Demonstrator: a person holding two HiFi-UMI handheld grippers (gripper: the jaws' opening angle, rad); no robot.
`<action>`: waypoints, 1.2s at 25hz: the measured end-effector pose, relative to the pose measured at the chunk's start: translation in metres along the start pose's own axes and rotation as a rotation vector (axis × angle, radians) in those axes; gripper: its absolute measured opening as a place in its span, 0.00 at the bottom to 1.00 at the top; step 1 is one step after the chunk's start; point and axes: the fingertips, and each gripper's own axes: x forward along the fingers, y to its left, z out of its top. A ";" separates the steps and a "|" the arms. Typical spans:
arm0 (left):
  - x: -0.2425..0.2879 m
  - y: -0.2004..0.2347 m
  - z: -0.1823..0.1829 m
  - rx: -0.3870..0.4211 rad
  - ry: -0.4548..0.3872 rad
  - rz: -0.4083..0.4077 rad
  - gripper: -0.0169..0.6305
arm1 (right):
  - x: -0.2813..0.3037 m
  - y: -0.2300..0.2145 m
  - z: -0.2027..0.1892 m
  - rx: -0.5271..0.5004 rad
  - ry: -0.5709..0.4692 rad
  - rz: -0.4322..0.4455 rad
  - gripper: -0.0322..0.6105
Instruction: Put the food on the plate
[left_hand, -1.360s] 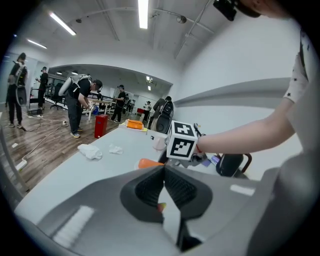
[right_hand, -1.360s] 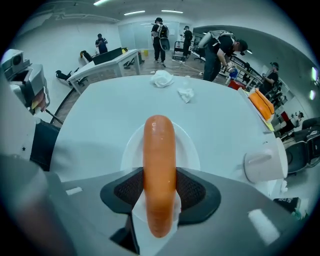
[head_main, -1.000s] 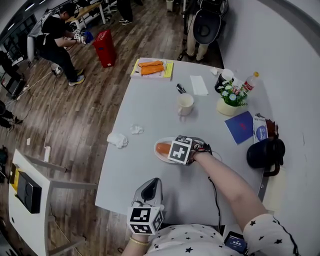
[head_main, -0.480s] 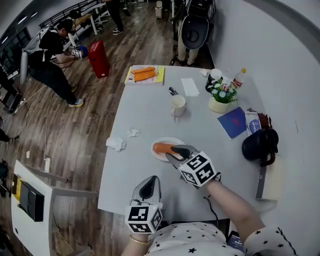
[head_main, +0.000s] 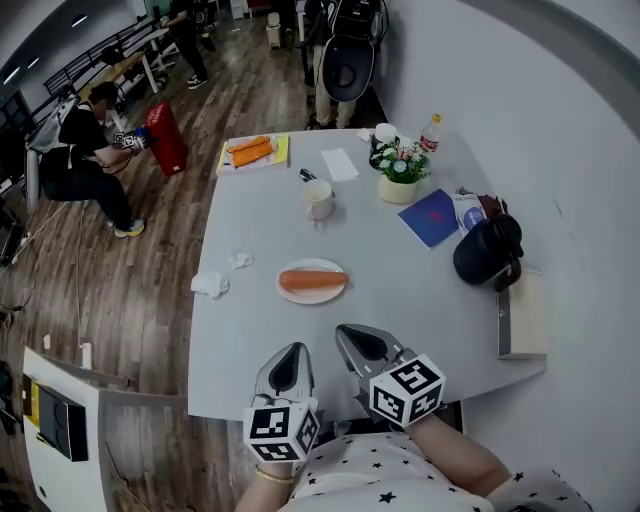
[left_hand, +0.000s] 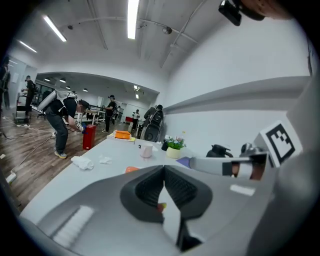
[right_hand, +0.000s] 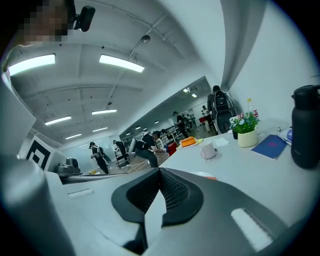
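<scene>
An orange sausage (head_main: 313, 281) lies lengthwise on a white plate (head_main: 312, 298) in the middle of the grey table. Both grippers hover at the table's near edge, well short of the plate. My left gripper (head_main: 290, 355) is shut with nothing in it. My right gripper (head_main: 352, 335), just to its right, has just been closing and is now shut and empty too. In the left gripper view the pads of the left gripper (left_hand: 163, 172) meet, and the sausage (left_hand: 131, 169) shows just beyond them. The right gripper view shows the right gripper (right_hand: 159, 172) closed, with the plate (right_hand: 207, 175) far ahead.
A white cup (head_main: 318, 198), a flower pot (head_main: 398, 170), a blue book (head_main: 432, 217) and a black kettle (head_main: 487, 250) stand behind and to the right of the plate. Crumpled tissues (head_main: 210, 284) lie at the left. A yellow tray (head_main: 250, 152) with orange food sits at the far corner.
My right gripper has drawn back from the plate to the table's near edge, rolled over and shut its jaws; the sausage stays on the plate. The left gripper rose slightly.
</scene>
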 end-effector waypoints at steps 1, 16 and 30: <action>-0.001 -0.003 -0.002 0.000 0.001 -0.004 0.04 | -0.006 0.003 -0.002 -0.001 -0.004 -0.004 0.05; -0.004 -0.021 -0.003 0.020 -0.009 -0.045 0.04 | -0.022 0.013 -0.011 -0.068 0.005 -0.017 0.05; 0.001 -0.015 -0.007 0.015 -0.003 -0.035 0.04 | -0.017 0.007 -0.013 -0.073 0.014 -0.025 0.05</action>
